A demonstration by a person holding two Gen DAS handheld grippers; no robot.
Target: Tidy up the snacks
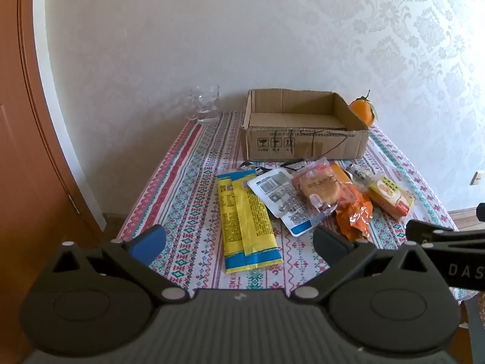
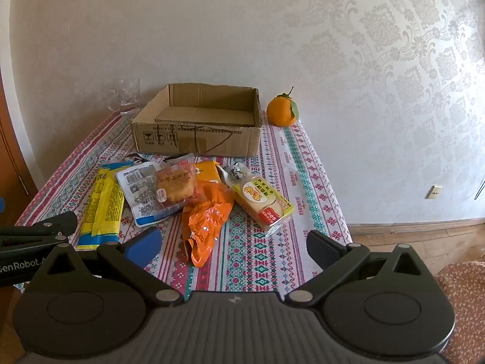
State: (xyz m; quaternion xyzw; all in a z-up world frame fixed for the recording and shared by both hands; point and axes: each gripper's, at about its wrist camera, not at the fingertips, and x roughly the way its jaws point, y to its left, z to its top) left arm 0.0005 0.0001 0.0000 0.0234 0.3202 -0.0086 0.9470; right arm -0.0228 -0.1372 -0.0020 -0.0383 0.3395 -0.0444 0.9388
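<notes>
Several snack packets lie on the patterned tablecloth [image 1: 188, 188] in front of an empty cardboard box [image 1: 303, 139]. They include a long yellow packet [image 1: 245, 224], a white-and-blue pouch [image 1: 282, 200], a clear-wrapped round pastry [image 1: 318, 189], a crumpled orange wrapper [image 1: 354, 215] and a yellow-labelled cake pack [image 1: 391, 197]. My left gripper [image 1: 239, 242] is open and empty above the yellow packet's near end. My right gripper [image 2: 233, 245] is open and empty near the orange wrapper [image 2: 209, 215] and cake pack [image 2: 263, 203]. The box [image 2: 197, 139] also shows in the right wrist view.
A glass mug [image 1: 206, 103] stands at the table's back left. An orange fruit [image 2: 282, 110] with leaves sits right of the box. A wooden door [image 1: 27, 151] is at the left. The wall runs behind the table. A floral-covered seat [image 2: 466, 297] is at the lower right.
</notes>
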